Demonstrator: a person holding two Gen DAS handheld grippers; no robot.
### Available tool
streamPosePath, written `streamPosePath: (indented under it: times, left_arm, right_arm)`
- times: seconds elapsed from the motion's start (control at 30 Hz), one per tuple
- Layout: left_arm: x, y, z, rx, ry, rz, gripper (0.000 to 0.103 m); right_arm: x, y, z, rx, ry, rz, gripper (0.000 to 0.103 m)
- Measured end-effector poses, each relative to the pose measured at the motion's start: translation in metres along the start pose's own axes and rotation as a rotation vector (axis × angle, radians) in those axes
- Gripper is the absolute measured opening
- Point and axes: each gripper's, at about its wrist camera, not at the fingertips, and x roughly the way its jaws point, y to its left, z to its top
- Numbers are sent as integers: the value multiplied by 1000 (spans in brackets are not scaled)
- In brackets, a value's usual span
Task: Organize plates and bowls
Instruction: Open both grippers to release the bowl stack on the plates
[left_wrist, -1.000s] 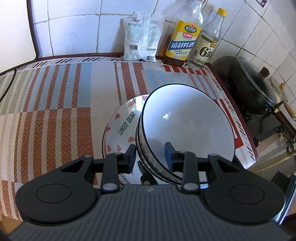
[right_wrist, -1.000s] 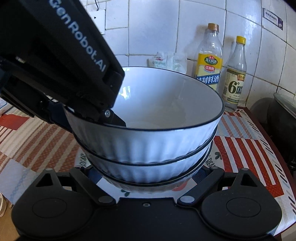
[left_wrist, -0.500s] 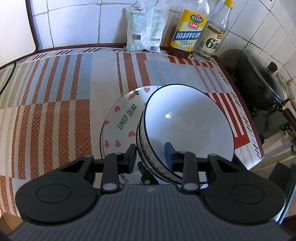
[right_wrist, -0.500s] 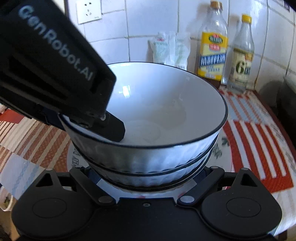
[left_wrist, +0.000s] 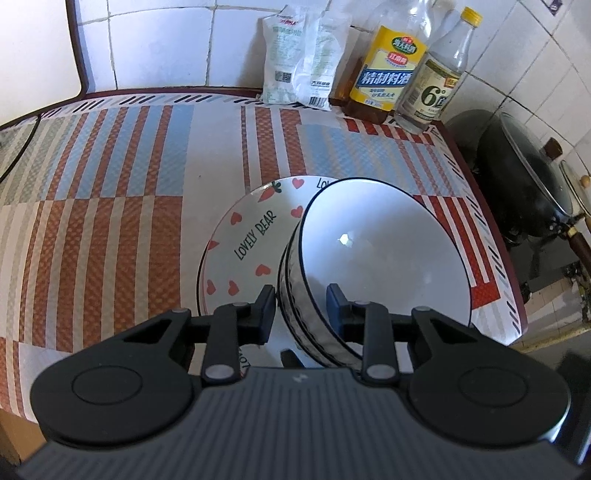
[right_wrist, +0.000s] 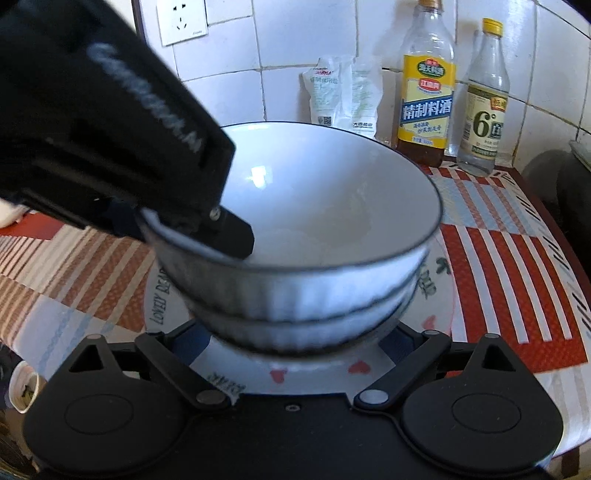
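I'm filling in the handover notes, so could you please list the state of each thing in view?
Bowls: stacked, tilted, over the plate.
Plate: flat on the counter.
Left gripper: shut on the bowls' rim.
Right gripper: wide, fingertips hidden.
Yellow-label bottle: upright.
Clear bottle: upright, capped.
Wok: lid on.

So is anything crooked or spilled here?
Nothing is spilled or broken. The stacked bowls look tilted over the heart plate, off to one side of it, but only because the left hand-held gripper pinches their rim. The bottles stand upright.
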Motion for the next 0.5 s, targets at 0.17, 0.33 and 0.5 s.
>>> streamPosePath:
  times: [0.17, 0.33, 0.5]
  left_arm:
    - [-8, -5, 1, 12, 0, 26, 29]
    - [-38, -13, -1, 43, -51, 46, 30]
    - [-70, -19, -11, 58, -74, 48, 32]
  right_arm:
    - [-18, -2, -3, 23, 2, 9, 97]
    - [-39, -2, -6, 28, 0, 20, 97]
    - [-64, -8, -6, 45, -5, 24, 97]
